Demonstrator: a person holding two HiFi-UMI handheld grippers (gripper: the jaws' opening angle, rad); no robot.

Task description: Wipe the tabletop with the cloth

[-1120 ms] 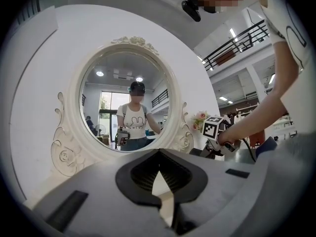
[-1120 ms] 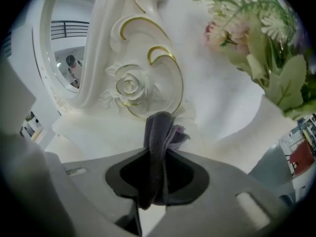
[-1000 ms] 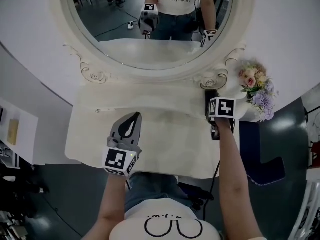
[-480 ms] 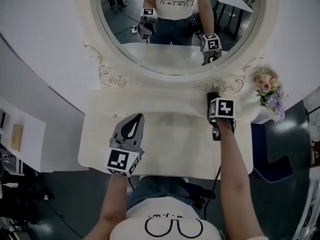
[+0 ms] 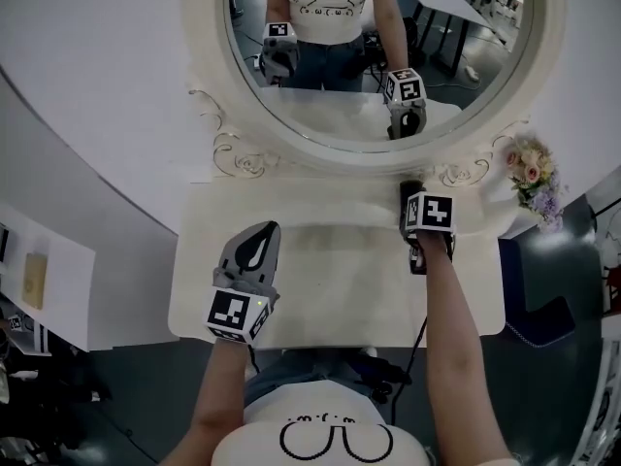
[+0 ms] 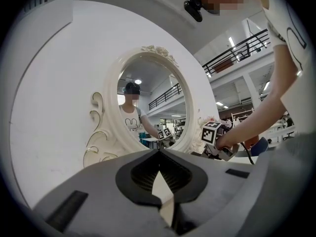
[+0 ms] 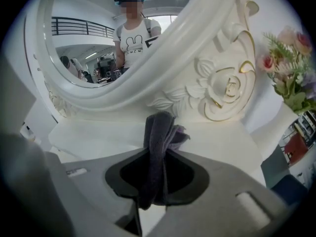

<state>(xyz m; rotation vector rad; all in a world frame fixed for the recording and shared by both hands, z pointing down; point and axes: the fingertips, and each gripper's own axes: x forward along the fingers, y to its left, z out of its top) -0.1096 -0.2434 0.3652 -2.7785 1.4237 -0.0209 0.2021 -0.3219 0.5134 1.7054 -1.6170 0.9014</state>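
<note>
Head view, going from the left: the left tongs (image 5: 260,236) hang over the near-left part of the tabletop (image 5: 330,260), closed to a point with nothing in them. Its own camera shows the same thing, tips together and only pale surface behind. So that side is basically spare right now.

The middle of the tabletop is bare and cream coloured, so there's lots of open room for strokes. The mirror (image 5: 388,66) stands along the back, and its carved frame (image 7: 224,90) comes right down to the surface.

Over at the back-right corner, the right tongs (image 7: 158,149) are clamped on the cloth (image 7: 159,127), a dark grey-purple rag. It's pinched in a bunched fold, with a short tuft poking out front toward the frame. I can't tell if it's actually pressing on the surface.

My read is that the cloth is light, soft and floppy, so it'll smear along fine but won't push back. Held in a wad like this, only the tuft does any wiping. A flatter hold near one edge would likely cover more.

Further right are the flowers (image 5: 532,178), just beside that corner. I'd sweep leftward and toward the front edge, where there's plenty of room, and go easy near the frame and the bouquet.
</note>
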